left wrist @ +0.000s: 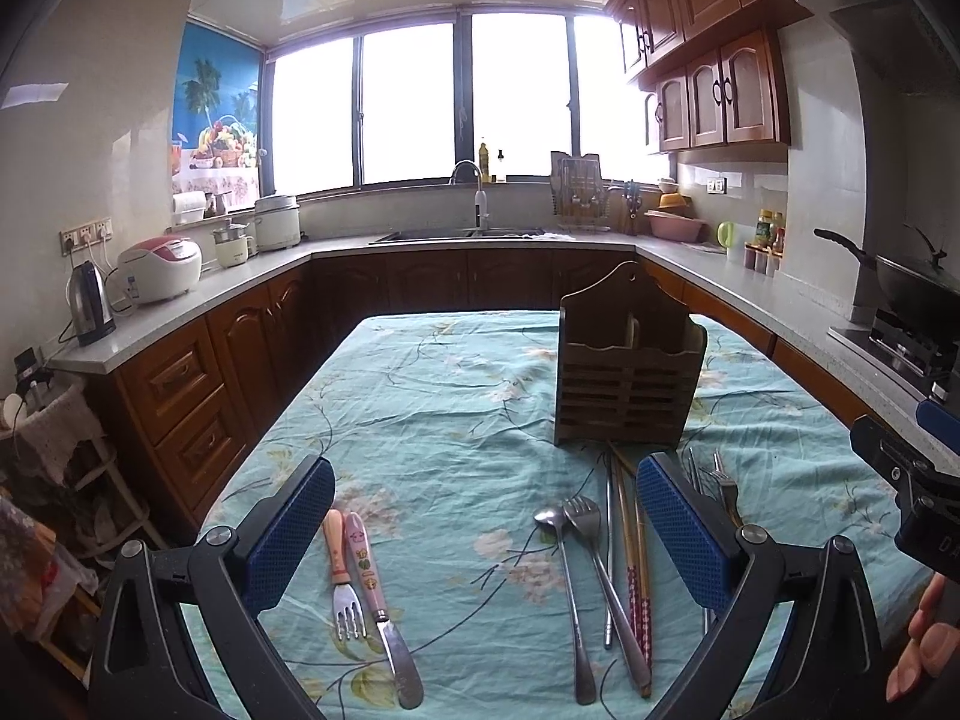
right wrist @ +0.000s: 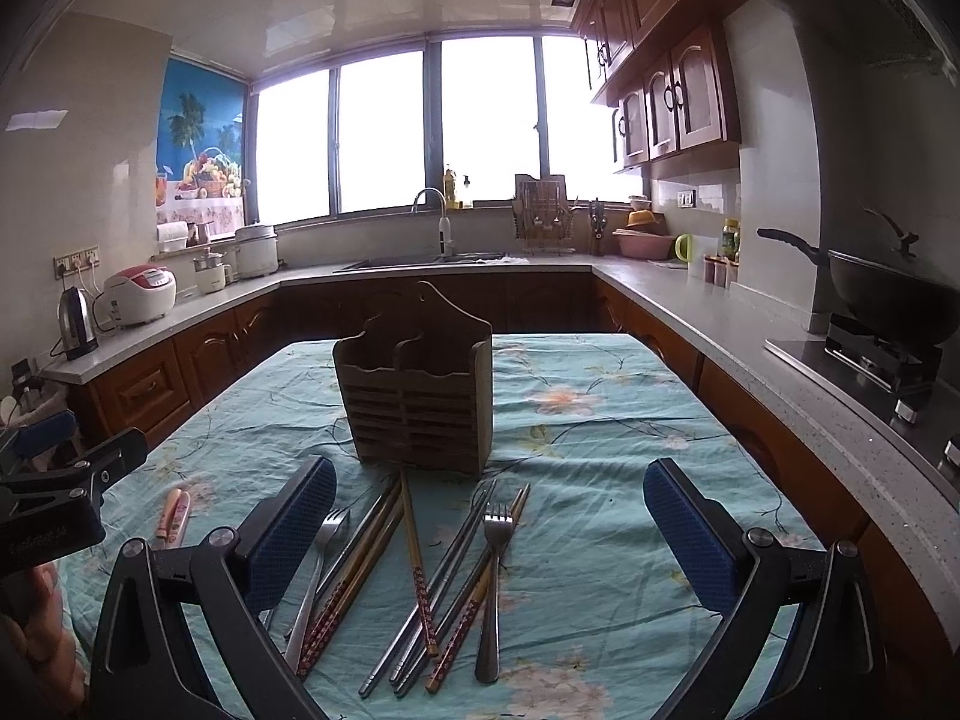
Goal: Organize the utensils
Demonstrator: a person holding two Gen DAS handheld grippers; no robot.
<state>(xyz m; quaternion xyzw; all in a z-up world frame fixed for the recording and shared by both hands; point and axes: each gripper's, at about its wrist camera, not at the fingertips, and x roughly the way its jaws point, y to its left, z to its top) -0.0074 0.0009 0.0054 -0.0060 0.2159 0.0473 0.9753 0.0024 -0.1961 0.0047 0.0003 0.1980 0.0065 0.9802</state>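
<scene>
Both of your grippers hang over the near end of the tabletop [left wrist: 456, 372] with fingers spread wide and nothing between them, so no utensil has been picked up yet. The left gripper [left wrist: 486, 534] frames a child's fork [left wrist: 343, 576] and a small butter knife [left wrist: 378, 600] lying side by side, with a spoon [left wrist: 561, 588] and a larger fork [left wrist: 600, 570] just to their right. The right gripper [right wrist: 489, 531] looks down on a loose fan of chopsticks [right wrist: 417, 564] and a metal fork [right wrist: 493, 576], several of them crossing or resting on one another. The wooden holder [right wrist: 417, 402] stands upright just beyond the pile, open side up, which looks like the place everything is meant to go. The overlaps are your likely snag: lifting one chopstick may drag its neighbours. The cloth [right wrist: 600, 480] is wrinkled and could bunch under a low pinch. The kitchen counter, kettle and stove are well apart and out of the way.
</scene>
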